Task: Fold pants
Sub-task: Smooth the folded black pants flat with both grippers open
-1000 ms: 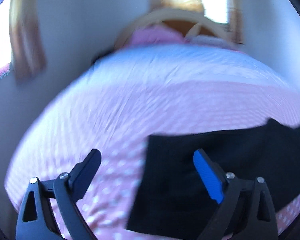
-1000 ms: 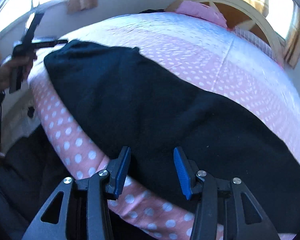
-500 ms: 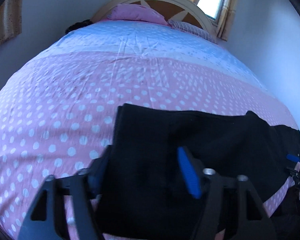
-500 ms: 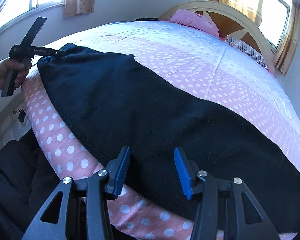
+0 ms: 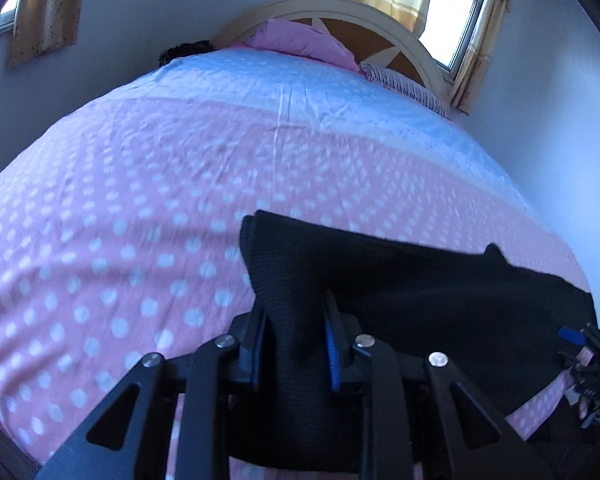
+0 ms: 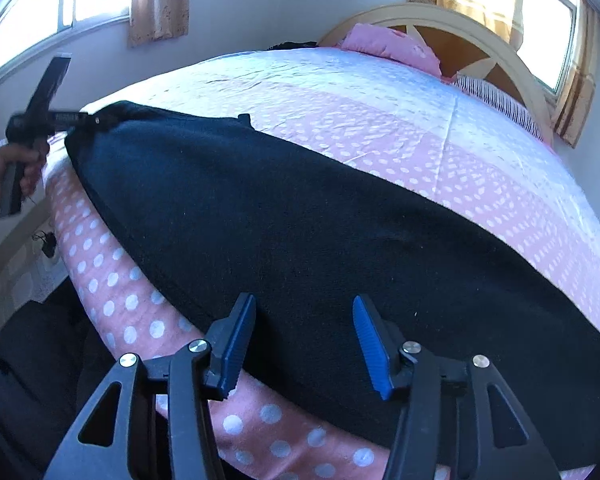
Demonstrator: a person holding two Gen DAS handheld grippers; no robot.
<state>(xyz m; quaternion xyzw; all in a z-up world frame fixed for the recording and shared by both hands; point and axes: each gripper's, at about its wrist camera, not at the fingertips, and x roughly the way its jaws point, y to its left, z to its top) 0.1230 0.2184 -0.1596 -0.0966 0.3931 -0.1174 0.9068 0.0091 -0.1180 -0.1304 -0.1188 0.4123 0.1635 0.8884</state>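
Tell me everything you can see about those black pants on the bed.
The black pants look like soft knit fabric, spread flat in a long band along the near edge of the pink polka-dot bedspread. One end is bunched between the shut jaws of the left hand-held gripper. The right hand-held gripper hovers open over the other part, apparently not gripping. The near edge runs close to the mattress side.

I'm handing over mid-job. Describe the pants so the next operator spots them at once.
Find the bed with the pink polka-dot cover. Along its near edge lie the pants, a long black knit cloth. It is the only dark thing on the cover, with one end clamped in the left gripper.
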